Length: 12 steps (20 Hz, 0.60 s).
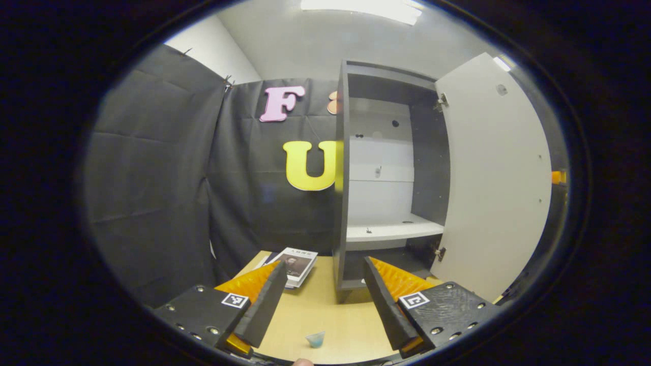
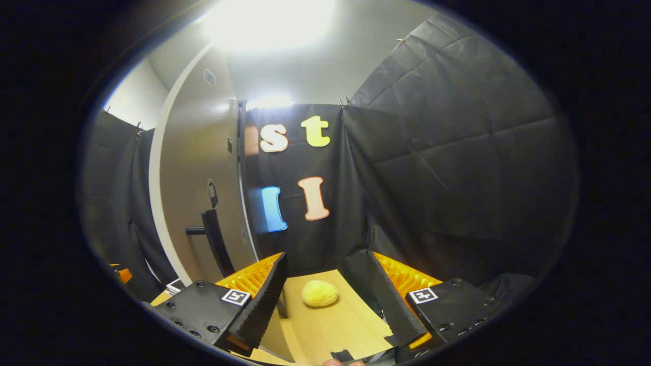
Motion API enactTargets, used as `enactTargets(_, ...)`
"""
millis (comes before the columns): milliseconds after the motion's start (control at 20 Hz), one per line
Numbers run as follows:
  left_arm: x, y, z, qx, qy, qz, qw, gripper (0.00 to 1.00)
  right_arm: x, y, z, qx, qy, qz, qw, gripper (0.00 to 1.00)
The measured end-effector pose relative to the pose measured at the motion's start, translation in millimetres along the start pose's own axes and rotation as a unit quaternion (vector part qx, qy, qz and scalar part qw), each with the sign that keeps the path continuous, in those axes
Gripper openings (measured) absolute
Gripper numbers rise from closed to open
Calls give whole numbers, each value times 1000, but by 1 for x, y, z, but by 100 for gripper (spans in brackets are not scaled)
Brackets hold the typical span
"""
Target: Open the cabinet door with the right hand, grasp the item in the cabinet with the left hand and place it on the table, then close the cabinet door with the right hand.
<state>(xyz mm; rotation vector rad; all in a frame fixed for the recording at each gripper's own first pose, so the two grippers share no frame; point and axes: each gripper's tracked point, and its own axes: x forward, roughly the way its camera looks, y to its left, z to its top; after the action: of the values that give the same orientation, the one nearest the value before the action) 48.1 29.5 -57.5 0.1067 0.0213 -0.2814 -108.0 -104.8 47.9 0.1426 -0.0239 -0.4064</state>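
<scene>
A tall dark cabinet (image 1: 339, 203) stands at the back of the wooden table (image 1: 325, 315), and its pale door (image 1: 496, 178) is swung wide open to the right. I see nothing lying on its white shelf (image 1: 391, 231). A small light-blue item (image 1: 315, 339) rests on the table close in front of my left gripper (image 1: 324, 264), which is open and holds nothing. In the right gripper view the door's outer face (image 2: 198, 193) with its dark bar handle (image 2: 213, 239) stands to the left. My right gripper (image 2: 325, 256) is open, apart from the handle.
A stack of books (image 1: 295, 265) lies on the table left of the cabinet. A yellow rounded object (image 2: 319, 293) sits on the table ahead of the right gripper. Black cloth walls close in the table at the back and sides.
</scene>
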Motion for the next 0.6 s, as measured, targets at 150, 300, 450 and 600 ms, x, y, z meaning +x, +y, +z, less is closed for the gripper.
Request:
enactTargets(150,8,-5,7,-45,10,-10,999,89,0,8,6,-9,4,19,1000,97)
enactTargets(300,16,9,-9,-56,39,15,998,92,-2,19,13,-14,8,47,999,97)
enactTargets(450,18,20,-9,-65,44,28,996,92,-1,18,18,-36,5,53,998,97)
enactTargets(600,18,30,-2,-73,37,38,996,92,2,28,14,-43,11,66,997,97)
